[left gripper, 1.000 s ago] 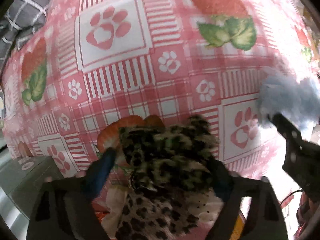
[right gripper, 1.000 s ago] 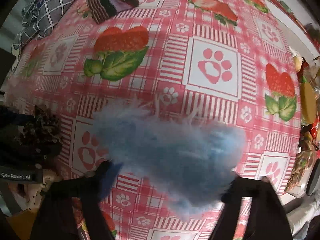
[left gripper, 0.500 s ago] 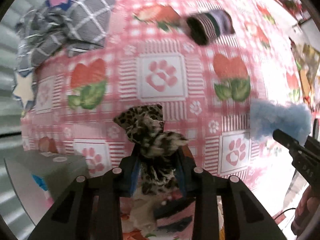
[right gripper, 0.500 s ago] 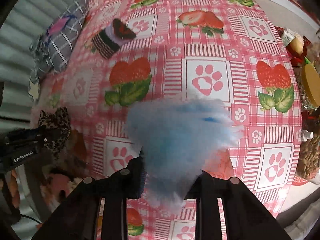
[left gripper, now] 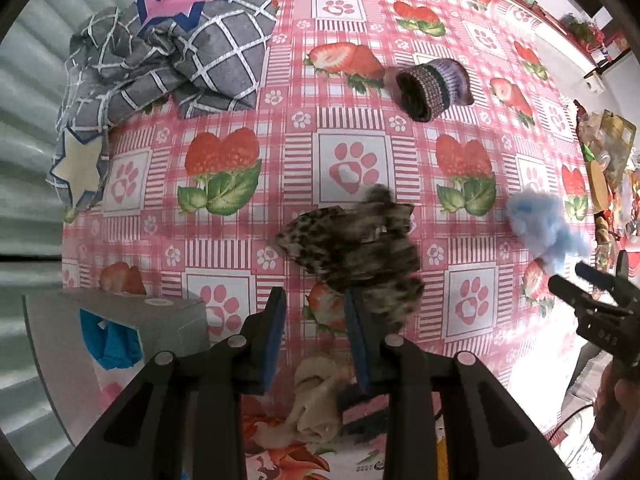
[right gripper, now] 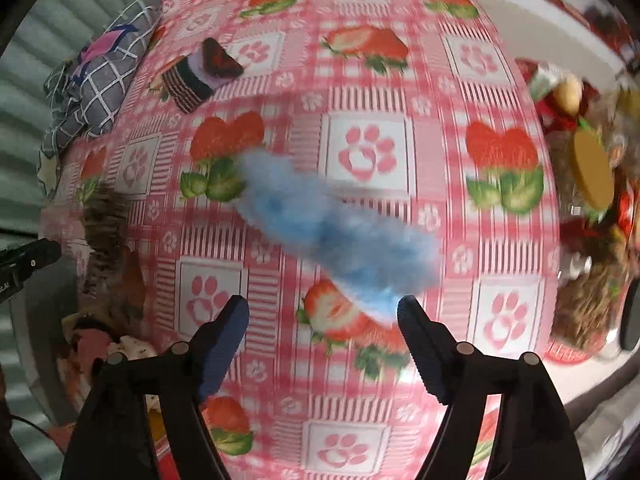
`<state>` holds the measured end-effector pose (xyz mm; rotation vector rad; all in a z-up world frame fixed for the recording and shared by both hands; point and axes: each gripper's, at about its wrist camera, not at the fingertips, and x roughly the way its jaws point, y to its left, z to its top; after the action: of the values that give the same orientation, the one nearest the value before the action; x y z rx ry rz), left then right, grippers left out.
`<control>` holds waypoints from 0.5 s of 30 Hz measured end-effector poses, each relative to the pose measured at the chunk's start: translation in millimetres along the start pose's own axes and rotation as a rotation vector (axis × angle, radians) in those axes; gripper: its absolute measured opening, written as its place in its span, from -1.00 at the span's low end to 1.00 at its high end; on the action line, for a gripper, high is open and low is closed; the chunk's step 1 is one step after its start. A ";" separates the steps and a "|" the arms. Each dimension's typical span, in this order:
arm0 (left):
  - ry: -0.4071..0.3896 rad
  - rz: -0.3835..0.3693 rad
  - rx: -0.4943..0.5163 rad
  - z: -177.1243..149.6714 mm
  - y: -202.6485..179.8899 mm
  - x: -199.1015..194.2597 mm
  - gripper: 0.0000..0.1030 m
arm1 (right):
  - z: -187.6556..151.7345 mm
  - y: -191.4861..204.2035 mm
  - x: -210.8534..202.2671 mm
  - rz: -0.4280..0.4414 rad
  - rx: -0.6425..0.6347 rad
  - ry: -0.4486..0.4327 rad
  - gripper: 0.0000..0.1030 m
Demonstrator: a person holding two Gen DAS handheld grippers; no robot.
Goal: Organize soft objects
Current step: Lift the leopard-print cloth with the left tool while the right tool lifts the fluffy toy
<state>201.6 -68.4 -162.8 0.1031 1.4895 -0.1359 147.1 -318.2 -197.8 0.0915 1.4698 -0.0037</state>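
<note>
Fluffy blue tuft, blurred leopard-print fabric

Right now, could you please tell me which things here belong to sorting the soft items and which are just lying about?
Job: leopard cloth, blue fluff, knit sock, grey checked cloth.
Lying about: grey box, yellow-lidded jar.

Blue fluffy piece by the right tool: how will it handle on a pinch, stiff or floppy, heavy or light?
Probably floppy: the blue fluffy piece has no firm outline, just wispy fuzz. Likely very light for its bulk. The right tool is opening with fluff near one pad, so fibres may cling or slip.
</note>
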 end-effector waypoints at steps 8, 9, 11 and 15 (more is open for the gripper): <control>-0.034 0.031 0.015 24.0 -20.6 13.9 0.59 | 31.8 21.9 24.8 -0.142 -0.190 -0.024 0.52; -0.011 0.028 0.023 27.5 -25.5 20.5 0.59 | 35.1 21.8 28.3 -0.142 -0.192 -0.019 0.52; 0.047 0.038 0.028 33.0 -33.5 40.4 0.58 | 42.0 21.3 37.1 -0.157 -0.203 -0.008 0.52; 0.124 0.029 -0.040 36.6 -32.1 73.3 0.58 | 54.0 17.0 53.3 -0.184 -0.213 0.002 0.53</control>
<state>238.2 -107.7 -232.4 0.1027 1.6129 -0.0774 207.1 -301.9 -244.5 -0.2173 1.4672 0.0030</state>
